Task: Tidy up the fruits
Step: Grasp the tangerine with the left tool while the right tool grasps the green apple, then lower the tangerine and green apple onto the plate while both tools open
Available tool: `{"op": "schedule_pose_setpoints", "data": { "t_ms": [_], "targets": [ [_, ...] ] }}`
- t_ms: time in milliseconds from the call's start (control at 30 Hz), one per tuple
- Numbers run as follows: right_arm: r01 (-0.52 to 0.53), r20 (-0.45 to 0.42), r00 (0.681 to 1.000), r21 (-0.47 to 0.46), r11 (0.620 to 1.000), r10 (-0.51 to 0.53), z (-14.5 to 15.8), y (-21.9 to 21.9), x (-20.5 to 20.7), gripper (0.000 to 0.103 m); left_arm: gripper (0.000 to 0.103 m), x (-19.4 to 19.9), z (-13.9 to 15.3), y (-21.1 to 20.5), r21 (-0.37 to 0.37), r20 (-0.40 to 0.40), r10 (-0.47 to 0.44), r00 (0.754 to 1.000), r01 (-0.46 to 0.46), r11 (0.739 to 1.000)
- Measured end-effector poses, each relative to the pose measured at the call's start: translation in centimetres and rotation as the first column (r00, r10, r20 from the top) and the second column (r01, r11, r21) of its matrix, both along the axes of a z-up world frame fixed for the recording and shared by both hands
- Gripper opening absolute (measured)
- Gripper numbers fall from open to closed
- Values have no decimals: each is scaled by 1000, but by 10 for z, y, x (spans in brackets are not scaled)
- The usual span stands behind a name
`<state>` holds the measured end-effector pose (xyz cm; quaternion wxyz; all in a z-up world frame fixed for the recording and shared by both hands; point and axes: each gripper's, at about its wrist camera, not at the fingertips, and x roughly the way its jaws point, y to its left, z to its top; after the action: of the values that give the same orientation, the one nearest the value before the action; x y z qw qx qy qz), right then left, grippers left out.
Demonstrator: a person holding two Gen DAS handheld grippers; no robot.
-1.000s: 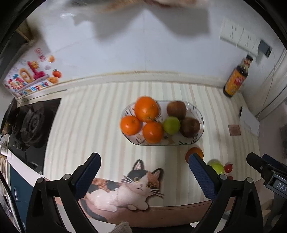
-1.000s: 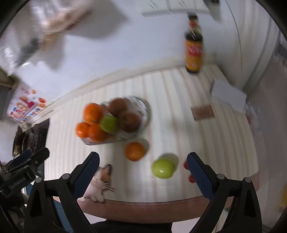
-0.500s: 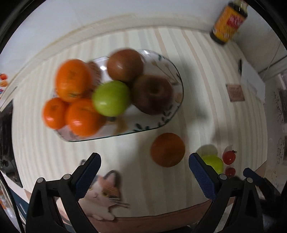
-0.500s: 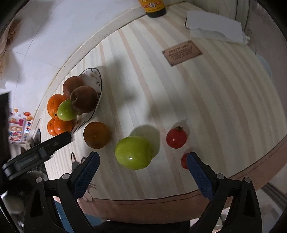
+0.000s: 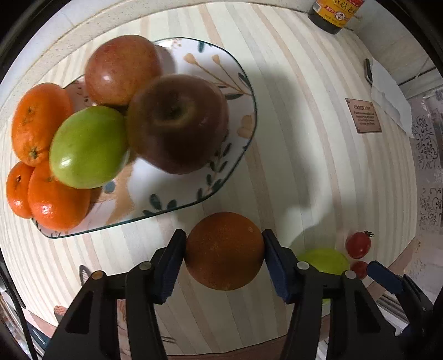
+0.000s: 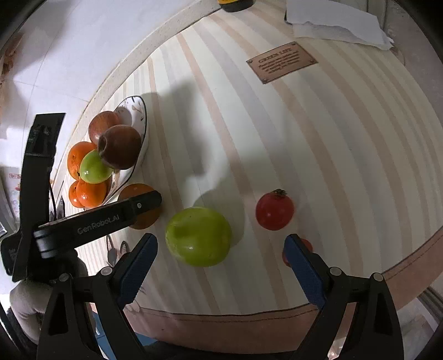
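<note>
Left gripper [image 5: 223,250] jaws pinched inward (right gripper [image 6: 220,250] jaws spread wide).

The left hand-held gripper [image 5: 223,265] has matte black angular plastic arms, silver pivot screws, ribbed blue pads [image 5: 169,267] and white "GenRobot.AI" lettering; the right hand-held gripper [image 6: 221,250] looks identical.

A cream-and-tan striped cloth covers the worktop [image 6: 277,124], which bears a small brown leather label [image 6: 281,62]. Beyond the label, pale glossy wall tiles [image 6: 69,49] rise; crumpled white paper [image 6: 337,25] lies nearby.
</note>
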<state>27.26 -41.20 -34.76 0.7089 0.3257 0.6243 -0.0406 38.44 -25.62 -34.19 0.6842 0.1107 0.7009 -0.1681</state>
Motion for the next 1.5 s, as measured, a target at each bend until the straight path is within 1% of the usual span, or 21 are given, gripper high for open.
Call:
{"op": "schedule_pose_setpoints", "data": {
  "t_ms": [67, 233, 267, 300, 333, 467, 567, 667, 800, 900, 933, 967, 1067, 1167, 1267, 1367, 1433, 1500],
  "targets": [
    [-14, 1, 1000, 2, 1000, 14, -2, 3, 3, 95, 53, -3, 2, 8, 2, 9, 8, 1000, -8, 1000],
    [-58, -15, 998, 16, 998, 58, -15, 18, 13, 95, 53, -15, 9, 51, 2, 5, 69, 998, -69, 998],
    [-64, -14, 998, 24, 998, 65, -16, 21, 14, 90, 53, -18, 11, 61, 3, 6, 84, 996, -84, 996],
    [-81, -10, 997, 26, 996, 81, -18, 27, 17, 77, 53, -20, 12, 69, 3, 7, 94, 996, -94, 996],
    [-106, -16, 994, 17, 994, 107, -20, 33, 20, 72, 53, -23, 14, 77, 0, 6, 108, 994, -108, 994],
    [-149, -29, 989, -30, 988, 148, -23, 45, 29, 66, 53, -27, 12, 99, -4, -6, 159, 987, -159, 987],
    [-179, -37, 983, 13, 984, 180, -26, 55, 34, 66, 53, -28, 6, 109, -10, -19, 188, 982, -188, 982],
    [-216, -33, 976, -14, 976, 215, -25, 66, 39, 67, 53, -25, 1, 118, -19, -26, 206, 978, -206, 978],
    [-196, -39, 980, 10, 981, 196, -27, 65, 43, 67, 53, -22, 2, 121, -19, -19, 203, 979, -203, 979],
    [-215, -43, 976, -14, 977, 214, -26, 69, 44, 66, 53, -22, 3, 123, -25, -13, 211, 978, -211, 977],
    [-223, -44, 974, -23, 975, 222, -25, 66, 41, 66, 53, -29, 7, 126, -26, -8, 210, 978, -210, 977],
    [-233, -46, 972, -33, 972, 231, -24, 69, 41, 66, 53, -27, 10, 127, -33, -5, 214, 977, -214, 976],
    [-225, -40, 974, -11, 974, 225, -23, 73, 43, 66, 53, -23, 25, 131, -65, 6, 231, 973, -230, 971],
    [-213, -26, 977, 12, 977, 213, -19, 73, 45, 66, 53, -12, 51, 138, -117, 17, 253, 967, -249, 961],
    [-191, 1, 982, 47, 981, 191, -10, 72, 53, 66, 53, 10, 82, 140, -182, 37, 271, 962, -260, 948],
    [-168, 49, 985, 67, 983, 165, 8, 67, 69, 66, 53, 35, 108, 136, -219, 68, 278, 958, -258, 941],
    [-157, 82, 985, 75, 985, 151, 21, 60, 84, 66, 53, 59, 117, 127, -212, 96, 262, 960, -237, 948],
    [-141, 122, 984, 74, 987, 131, 34, 51, 103, 66, 53, 84, 119, 118, -190, 114, 243, 963, -219, 957]
  ]
}}
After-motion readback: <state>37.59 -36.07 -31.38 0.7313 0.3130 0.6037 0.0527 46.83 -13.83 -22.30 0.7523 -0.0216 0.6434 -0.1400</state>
